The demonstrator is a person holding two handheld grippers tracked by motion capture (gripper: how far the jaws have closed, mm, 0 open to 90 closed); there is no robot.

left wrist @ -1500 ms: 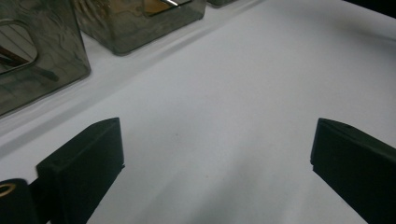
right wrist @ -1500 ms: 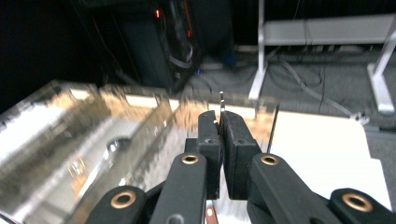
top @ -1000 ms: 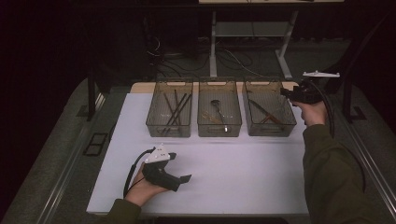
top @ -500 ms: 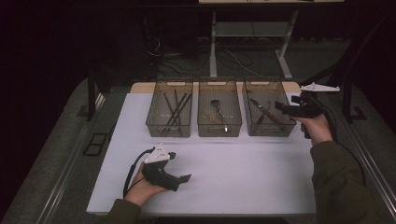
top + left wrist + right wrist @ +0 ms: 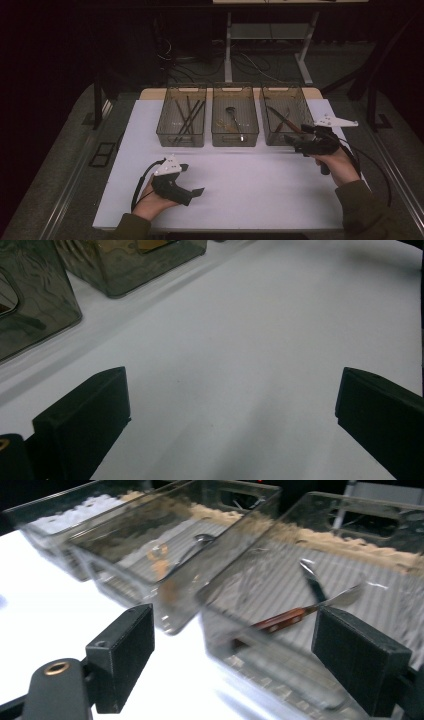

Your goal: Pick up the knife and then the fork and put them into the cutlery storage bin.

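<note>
knives [image 5: 305, 611] with brown handles lie crossed in the right tray [image 5: 295, 97], just in front of the right gripper [image 5: 295, 142], whose jaws have just been opening and now stand wide with nothing between them. they look light, thin and stiff, and the metal blades are probably slippery, so i would take one by the wooden handle, near its middle. the left gripper [image 5: 192, 192] rests open and empty on the white table [image 5: 260, 190], well apart from the trays.
</note>
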